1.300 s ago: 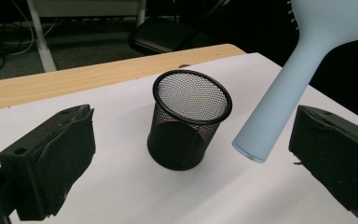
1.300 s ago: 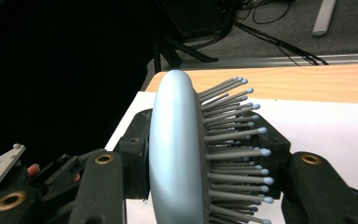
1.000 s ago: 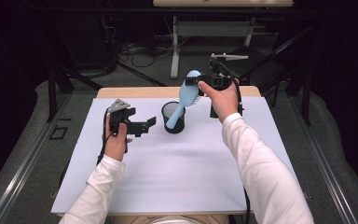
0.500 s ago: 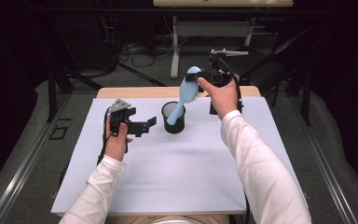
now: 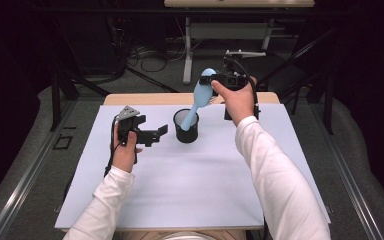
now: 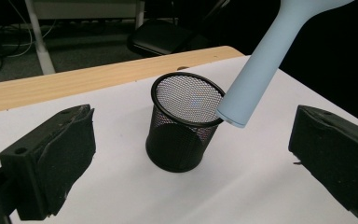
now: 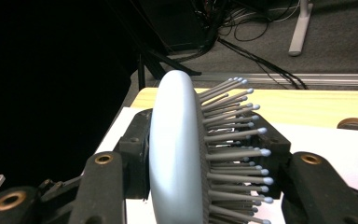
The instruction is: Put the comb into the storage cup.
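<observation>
Both grippers checked: my right gripper (image 5: 215, 80) pinches the pale-blue plastic hairbrush (image 5: 199, 97); left gripper (image 5: 161, 134) spread. I should lower the handle straight into the black mesh cup (image 5: 186, 128) below.

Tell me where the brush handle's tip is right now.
In the high view the brush, held in the right gripper, slants down-left; its handle tip sits at the cup rim, right side in the left gripper view.
</observation>
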{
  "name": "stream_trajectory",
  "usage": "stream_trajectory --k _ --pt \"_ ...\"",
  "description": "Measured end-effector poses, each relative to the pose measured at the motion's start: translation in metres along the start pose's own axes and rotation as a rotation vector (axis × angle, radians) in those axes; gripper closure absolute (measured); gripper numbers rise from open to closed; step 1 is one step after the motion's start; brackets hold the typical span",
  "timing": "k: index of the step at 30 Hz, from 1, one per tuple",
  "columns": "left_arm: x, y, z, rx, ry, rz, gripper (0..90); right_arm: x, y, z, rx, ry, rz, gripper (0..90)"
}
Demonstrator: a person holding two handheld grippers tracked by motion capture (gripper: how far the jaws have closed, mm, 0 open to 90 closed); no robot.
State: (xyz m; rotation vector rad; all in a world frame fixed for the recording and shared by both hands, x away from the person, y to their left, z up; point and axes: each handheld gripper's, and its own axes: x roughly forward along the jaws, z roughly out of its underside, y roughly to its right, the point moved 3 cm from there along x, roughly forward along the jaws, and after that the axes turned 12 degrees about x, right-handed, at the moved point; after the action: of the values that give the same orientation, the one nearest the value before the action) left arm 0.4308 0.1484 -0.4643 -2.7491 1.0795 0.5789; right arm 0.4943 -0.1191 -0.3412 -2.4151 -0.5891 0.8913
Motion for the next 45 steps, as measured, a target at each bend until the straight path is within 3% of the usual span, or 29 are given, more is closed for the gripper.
stream_trajectory --k 45 --pt "0.002 -0.001 0.002 -0.001 -0.008 0.005 0.7 0.027 -0.005 0.001 -0.101 0.094 0.101 49.6"
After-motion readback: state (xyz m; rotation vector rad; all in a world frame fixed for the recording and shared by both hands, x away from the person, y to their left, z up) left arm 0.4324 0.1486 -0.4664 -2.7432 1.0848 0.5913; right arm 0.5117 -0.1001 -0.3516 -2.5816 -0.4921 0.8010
